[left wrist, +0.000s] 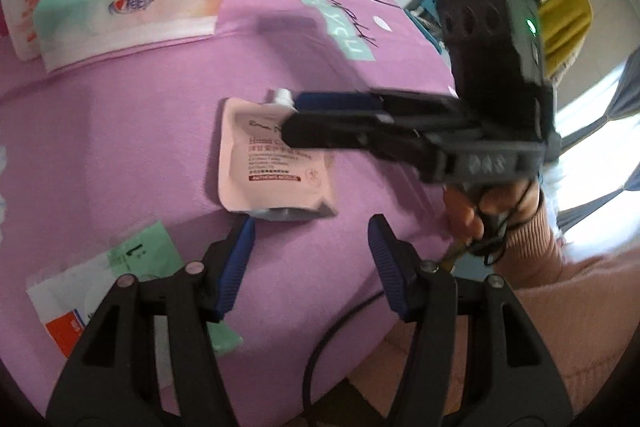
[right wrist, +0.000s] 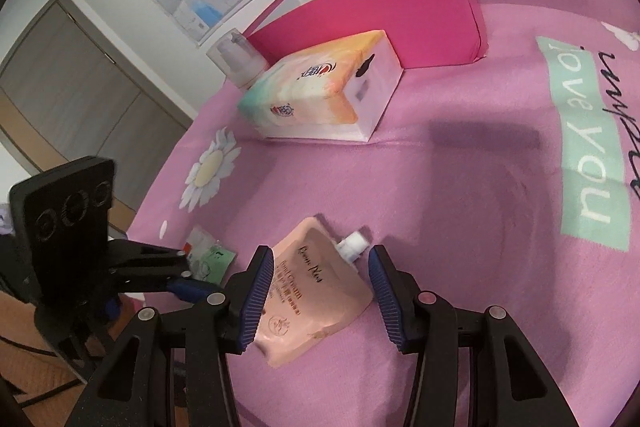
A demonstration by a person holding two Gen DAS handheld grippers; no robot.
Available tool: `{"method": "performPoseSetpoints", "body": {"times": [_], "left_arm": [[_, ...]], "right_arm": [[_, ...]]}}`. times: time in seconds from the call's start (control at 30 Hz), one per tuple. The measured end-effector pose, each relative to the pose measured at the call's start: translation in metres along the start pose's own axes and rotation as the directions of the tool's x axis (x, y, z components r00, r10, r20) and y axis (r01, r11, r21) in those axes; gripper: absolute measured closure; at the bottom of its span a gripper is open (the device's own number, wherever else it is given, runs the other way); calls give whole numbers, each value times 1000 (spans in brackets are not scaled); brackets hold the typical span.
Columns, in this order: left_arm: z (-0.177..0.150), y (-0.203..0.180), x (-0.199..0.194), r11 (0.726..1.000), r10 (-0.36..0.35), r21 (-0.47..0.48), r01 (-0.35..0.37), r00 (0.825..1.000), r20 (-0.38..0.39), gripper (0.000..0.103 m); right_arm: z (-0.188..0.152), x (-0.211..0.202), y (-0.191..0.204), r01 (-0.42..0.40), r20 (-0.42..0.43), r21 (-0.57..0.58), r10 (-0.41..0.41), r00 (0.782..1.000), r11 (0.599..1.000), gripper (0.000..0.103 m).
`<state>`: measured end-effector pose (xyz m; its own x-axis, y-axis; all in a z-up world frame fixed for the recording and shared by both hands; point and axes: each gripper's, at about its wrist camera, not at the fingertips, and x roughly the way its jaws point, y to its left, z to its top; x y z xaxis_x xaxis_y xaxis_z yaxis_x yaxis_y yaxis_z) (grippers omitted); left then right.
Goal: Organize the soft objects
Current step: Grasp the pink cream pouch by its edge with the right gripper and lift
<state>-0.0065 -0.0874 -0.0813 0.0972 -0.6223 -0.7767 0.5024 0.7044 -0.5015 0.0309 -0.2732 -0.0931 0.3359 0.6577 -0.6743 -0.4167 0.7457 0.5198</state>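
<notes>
A pink hand-cream pouch (left wrist: 276,163) with a white spout lies flat on the pink cloth; it also shows in the right wrist view (right wrist: 312,303). My right gripper (right wrist: 316,287) is open and hovers over the pouch, its fingers on either side; in the left wrist view it (left wrist: 296,119) reaches in from the right above the pouch's top. My left gripper (left wrist: 312,259) is open and empty, just in front of the pouch's bottom edge. A soft tissue pack (left wrist: 128,7) lies at the back, also in the right wrist view (right wrist: 320,91).
An open pink box (right wrist: 380,3) stands behind the tissue pack. A green and white sachet (left wrist: 100,283) lies at the near left by my left gripper. A clear pump bottle (right wrist: 236,59) stands at the table's far edge. The cloth (right wrist: 460,187) covers the table.
</notes>
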Motion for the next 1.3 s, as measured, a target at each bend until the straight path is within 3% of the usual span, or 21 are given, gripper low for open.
{"method": "performPoseSetpoints", "body": {"times": [0.07,0.27,0.4,0.73,0.83,1.1,1.3], "left_arm": [[2,5,-2,1000,7,-24,-7,1000,16,44],[10,20,-7,993,96,-73,-92,994,48,62],[9,24,-8,991,114,-76,-111,992,47,70],[10,23,-6,991,112,-74,-108,993,46,70],[9,27,-7,992,97,-88,-92,994,46,70],[9,25,-9,990,116,-82,-111,992,48,74],[13,22,-18,991,121,-74,-115,990,75,74]], "right_arm": [[-3,2,3,2,0,-1,-2,1000,1000,52],[-10,3,10,-39,-7,16,39,999,999,51],[-11,2,7,-34,21,37,33,999,999,52],[-1,7,8,36,52,5,-36,998,999,56],[3,10,13,132,78,-33,-129,989,991,57],[3,13,14,80,54,-60,-77,996,995,59],[1,5,18,60,88,-35,-57,995,998,62]]}}
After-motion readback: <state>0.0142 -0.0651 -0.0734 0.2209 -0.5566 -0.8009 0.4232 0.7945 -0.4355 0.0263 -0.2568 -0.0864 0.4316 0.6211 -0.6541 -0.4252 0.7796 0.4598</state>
